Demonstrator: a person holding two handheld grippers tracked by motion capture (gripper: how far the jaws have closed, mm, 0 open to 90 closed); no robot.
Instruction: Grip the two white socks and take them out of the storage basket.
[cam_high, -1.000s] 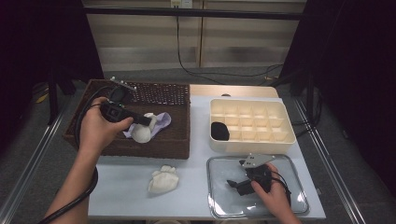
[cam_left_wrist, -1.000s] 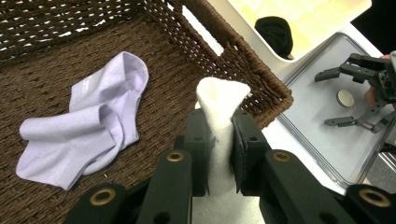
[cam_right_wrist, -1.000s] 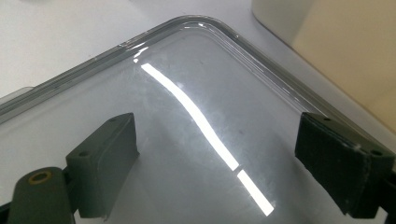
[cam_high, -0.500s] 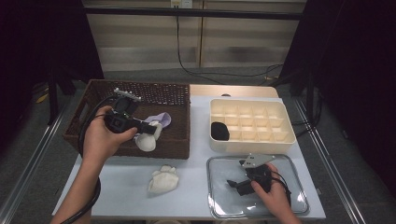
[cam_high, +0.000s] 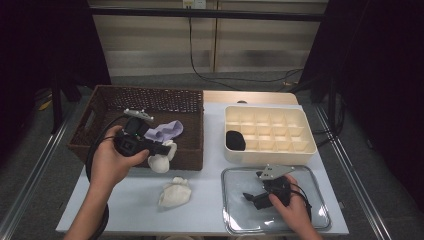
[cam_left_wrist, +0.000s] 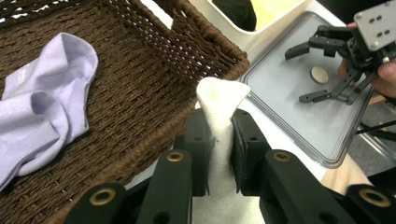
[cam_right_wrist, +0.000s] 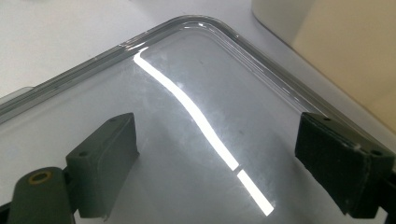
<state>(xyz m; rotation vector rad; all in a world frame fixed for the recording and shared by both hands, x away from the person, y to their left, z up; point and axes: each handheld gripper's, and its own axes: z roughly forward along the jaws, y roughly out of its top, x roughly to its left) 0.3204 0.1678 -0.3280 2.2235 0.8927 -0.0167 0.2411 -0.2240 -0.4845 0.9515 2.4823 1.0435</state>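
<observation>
My left gripper (cam_high: 165, 150) is shut on a white sock (cam_high: 159, 163) that hangs over the near rim of the brown wicker basket (cam_high: 100, 100). In the left gripper view the sock (cam_left_wrist: 219, 98) stands up between the two black pads (cam_left_wrist: 198, 140), above the basket's rim (cam_left_wrist: 154, 135). A lilac sock (cam_high: 167, 131) lies inside the basket (cam_left_wrist: 42, 98). My right gripper (cam_high: 252, 197) rests open on a clear plastic lid (cam_high: 310, 220), with nothing between its jaws (cam_right_wrist: 219, 154).
A second white sock (cam_high: 175, 193) lies crumpled on the white table in front of the basket. A cream compartment tray (cam_high: 300, 147) stands at the right with a black sock (cam_high: 235, 140) in its near left cell.
My left gripper has carried the white sock from inside the basket toward its near rim, to the right and lower. The right gripper has stayed on the lid.
</observation>
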